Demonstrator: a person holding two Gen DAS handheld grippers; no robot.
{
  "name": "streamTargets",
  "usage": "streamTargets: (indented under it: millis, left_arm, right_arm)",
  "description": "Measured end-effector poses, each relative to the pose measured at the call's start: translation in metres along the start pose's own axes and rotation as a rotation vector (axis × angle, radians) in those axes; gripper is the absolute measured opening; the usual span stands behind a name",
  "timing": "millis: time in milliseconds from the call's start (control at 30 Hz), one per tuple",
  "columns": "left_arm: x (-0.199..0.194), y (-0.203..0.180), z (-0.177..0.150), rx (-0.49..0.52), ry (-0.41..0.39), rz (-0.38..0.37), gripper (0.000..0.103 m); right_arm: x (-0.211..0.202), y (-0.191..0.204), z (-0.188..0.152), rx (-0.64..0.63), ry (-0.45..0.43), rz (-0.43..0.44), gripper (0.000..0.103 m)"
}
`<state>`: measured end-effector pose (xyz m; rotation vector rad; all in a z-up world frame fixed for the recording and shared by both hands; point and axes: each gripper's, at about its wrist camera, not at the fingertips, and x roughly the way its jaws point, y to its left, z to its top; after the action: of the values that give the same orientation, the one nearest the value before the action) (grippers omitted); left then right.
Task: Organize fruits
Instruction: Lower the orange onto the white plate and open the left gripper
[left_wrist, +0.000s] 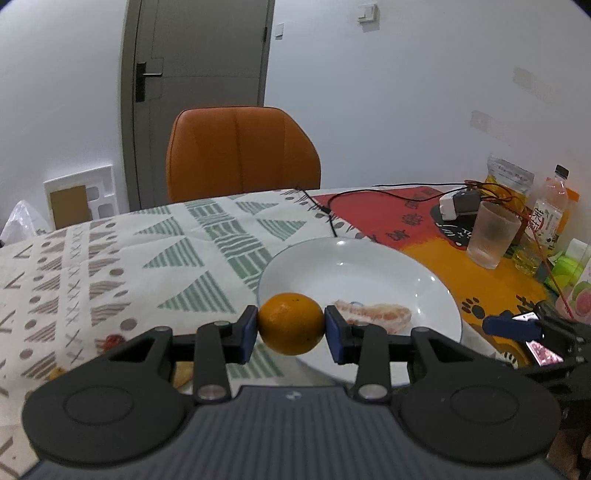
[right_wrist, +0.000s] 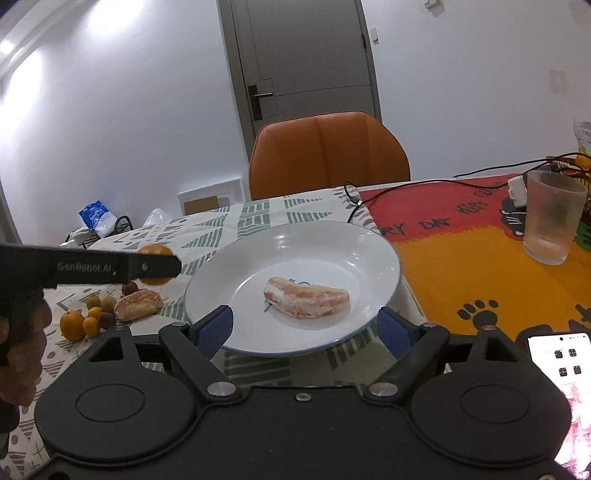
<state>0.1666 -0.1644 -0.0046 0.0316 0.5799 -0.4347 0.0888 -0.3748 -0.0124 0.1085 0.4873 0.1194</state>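
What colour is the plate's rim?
White plate with a thin blue edge line, clearest in the right wrist view.

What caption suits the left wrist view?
Left gripper holds an orange beside the white plate.

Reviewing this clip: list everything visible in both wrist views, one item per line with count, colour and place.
orange: 1, orange, held above the plate's near-left rim
plate: 1, white, table centre
pomelo segment: 1, pink-white, on the plate
fruit pile: several small pieces, orange, yellow, reddish, plus another peeled segment, on the cloth left of the plate
glass: 1, clear frosted, on the red-orange mat, right
bottle: 1, clear with black cap, far right
cable: 1, black, beyond the plate
chair: 1, orange, behind the table
door: 1, grey, back wall
phone: 1, lit screen, near right edge
left gripper: shut on the orange
right gripper: open, at the plate's near rim
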Motion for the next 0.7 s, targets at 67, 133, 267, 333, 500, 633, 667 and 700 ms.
streamTargets:
  millis: [67, 133, 267, 333, 500, 633, 667, 700]
  left_arm:
    - [0.003, -0.003, 0.003, 0.007, 0.000, -0.004, 0.038]
    - [0.007, -0.006, 0.004, 0.015, 0.002, -0.008, 0.038]
    - [0.011, -0.013, 0.007, 0.040, -0.006, -0.009, 0.038]
    - [0.009, -0.014, 0.009, 0.054, -0.016, 0.007, 0.043]
    - [0.003, -0.005, 0.008, 0.033, -0.016, 0.051, 0.059]
    - [-0.008, 0.008, 0.005, 0.020, -0.020, 0.103, 0.073]
    - [-0.012, 0.013, 0.004, 0.010, -0.021, 0.115, 0.075]
    - [-0.015, 0.017, 0.003, 0.002, -0.023, 0.126, 0.078]
  right_arm:
    - [0.000, -0.002, -0.002, 0.011, 0.002, -0.003, 0.085]
    - [0.001, -0.005, -0.003, 0.020, 0.007, -0.004, 0.085]
    - [0.003, -0.007, -0.004, 0.024, 0.012, -0.005, 0.085]
    - [0.003, -0.007, -0.005, 0.026, 0.012, -0.005, 0.085]
    - [0.003, -0.004, -0.004, 0.026, 0.011, 0.006, 0.085]
    - [0.002, 0.001, -0.004, 0.022, 0.006, 0.019, 0.090]
    - [0.002, 0.003, -0.003, 0.023, 0.002, 0.024, 0.092]
    - [0.002, 0.004, -0.003, 0.025, -0.001, 0.029, 0.094]
